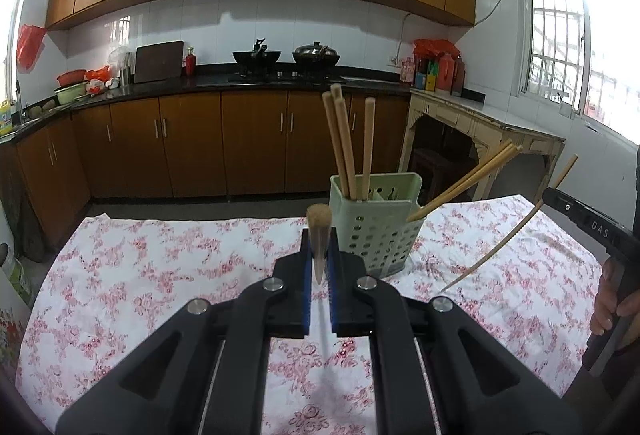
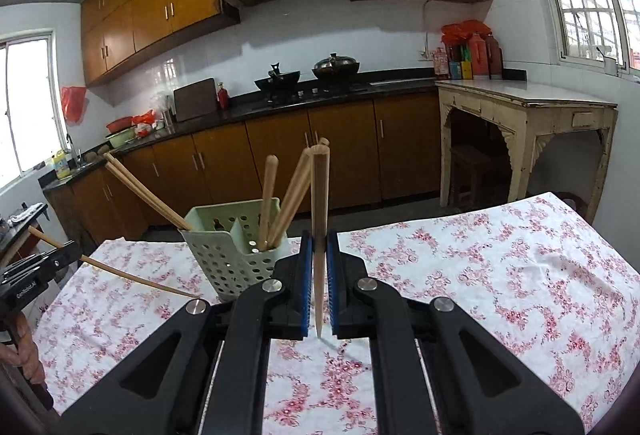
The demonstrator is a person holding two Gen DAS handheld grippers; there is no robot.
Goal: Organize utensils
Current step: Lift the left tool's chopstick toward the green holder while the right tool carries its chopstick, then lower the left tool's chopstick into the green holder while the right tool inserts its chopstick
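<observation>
Floral tablecloth [image 1: 160, 255] bears caddy [image 1: 376, 231] holding chopsticks [image 1: 344, 139].

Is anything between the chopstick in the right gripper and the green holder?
Nothing visible. The right gripper holds its chopstick just beside the green holder, open air between them. Chopsticks already in the holder lean toward it, crowding that compartment.

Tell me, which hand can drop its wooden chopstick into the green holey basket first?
Probably the left. The pale green perforated plastic holder stands almost straight ahead of the left gripper, just past its jaws shut on a wooden chopstick. From the right gripper, the holder sits off to the side.
</observation>
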